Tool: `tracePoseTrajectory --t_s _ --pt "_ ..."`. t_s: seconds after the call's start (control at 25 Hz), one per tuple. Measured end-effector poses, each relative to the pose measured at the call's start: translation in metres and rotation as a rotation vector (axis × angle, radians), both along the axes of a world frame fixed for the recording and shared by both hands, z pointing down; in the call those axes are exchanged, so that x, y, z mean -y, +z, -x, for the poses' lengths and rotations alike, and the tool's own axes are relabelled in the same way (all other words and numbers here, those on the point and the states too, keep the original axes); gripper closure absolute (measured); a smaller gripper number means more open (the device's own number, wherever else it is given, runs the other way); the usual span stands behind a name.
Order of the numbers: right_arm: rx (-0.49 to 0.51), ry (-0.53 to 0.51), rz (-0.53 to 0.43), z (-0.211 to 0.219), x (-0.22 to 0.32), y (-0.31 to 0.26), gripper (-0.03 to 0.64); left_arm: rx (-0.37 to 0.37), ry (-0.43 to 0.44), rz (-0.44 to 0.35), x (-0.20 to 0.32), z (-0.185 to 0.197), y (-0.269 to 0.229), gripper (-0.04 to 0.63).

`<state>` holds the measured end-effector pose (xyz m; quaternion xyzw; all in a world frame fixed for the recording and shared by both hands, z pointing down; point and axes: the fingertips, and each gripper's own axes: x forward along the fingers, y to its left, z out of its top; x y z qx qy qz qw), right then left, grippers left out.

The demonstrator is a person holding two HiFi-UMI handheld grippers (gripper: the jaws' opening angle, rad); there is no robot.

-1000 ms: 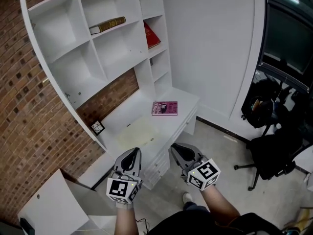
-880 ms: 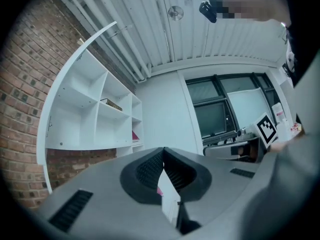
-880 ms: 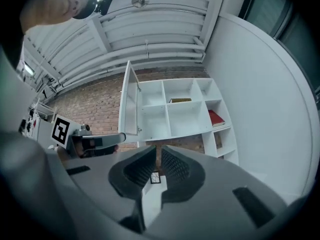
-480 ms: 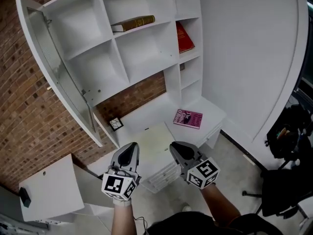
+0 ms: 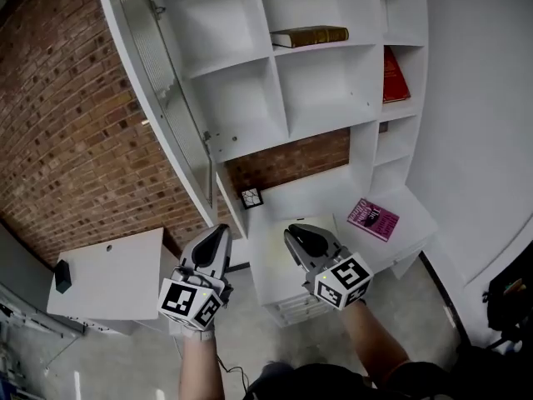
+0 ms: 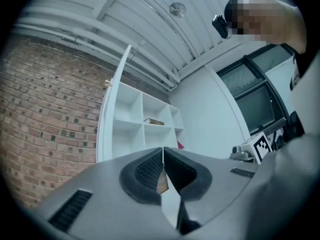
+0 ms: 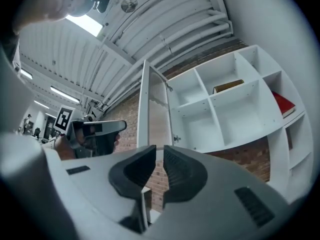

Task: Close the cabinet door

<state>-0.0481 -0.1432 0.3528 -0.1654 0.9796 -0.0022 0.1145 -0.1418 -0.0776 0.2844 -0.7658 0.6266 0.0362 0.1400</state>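
Brick wall [image 5: 75, 140] ahead, hand-held grippers [image 5: 219, 232] [image 5: 295, 234] side-by-side

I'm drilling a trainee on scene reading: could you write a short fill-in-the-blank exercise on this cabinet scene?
1. The cabinet door stands ___.
2. The leaning book in the narrow right compartment is ___.
3. The jaws of the left gripper and the right gripper are ___.
4. The wall beside the door is made of ___.
Missing words: open; red; shut; brick.
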Motion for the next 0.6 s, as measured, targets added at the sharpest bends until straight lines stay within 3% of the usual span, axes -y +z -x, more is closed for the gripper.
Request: tracePoseTrajectory --t_s 0.24,0.6 --pt "0.018 -0.108 -0.042 0.057 -0.008 -0.029 0.577 -0.017 -0.08 -0.061 -0.02 0.053 -0.046 0.584" --pt "0.056 -0.19 -0.111 0.12 -0.017 -0.082 0.569 0.062 -0.095 -0.1 -0.014 0.093 -0.112 0.508"
